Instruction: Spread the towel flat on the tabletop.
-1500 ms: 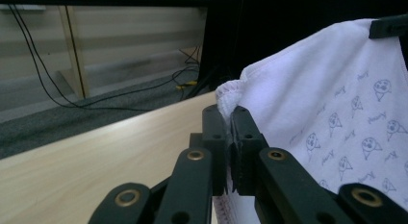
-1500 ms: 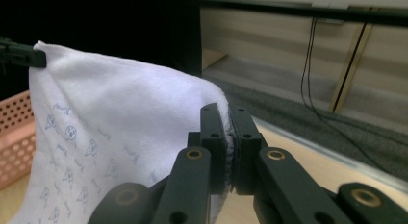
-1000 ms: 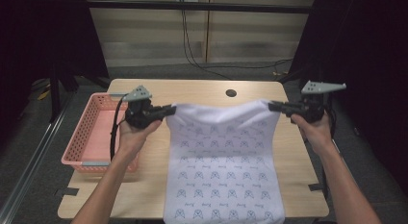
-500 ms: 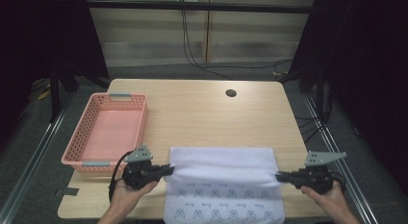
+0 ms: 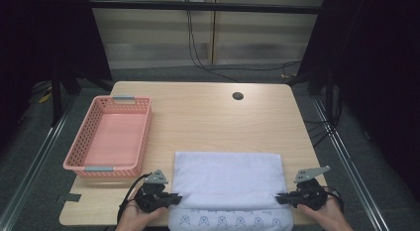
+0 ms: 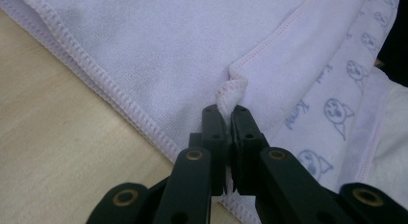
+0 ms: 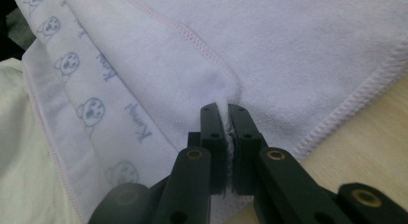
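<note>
Towel (image 5: 228,174) lying folded on bench (image 5: 208,117), spreading ahead of and between both hand-held grippers. Left hand-held gripper (image 5: 174,198) pinching towel's folded corner; right hand-held gripper (image 5: 280,196) pinching the opposite corner. Basket (image 5: 110,137) sitting beyond left hand-held gripper.

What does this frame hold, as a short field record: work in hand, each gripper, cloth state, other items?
work: folding a towel on the table
left gripper: shut on the towel's folded-over corner, near left
right gripper: shut on the towel's other folded-over corner, near right
towel state: plain side up, folded toward the person; printed strip exposed at the near edge
other items: pink basket at left, nothing in it; round hole in tabletop
</note>
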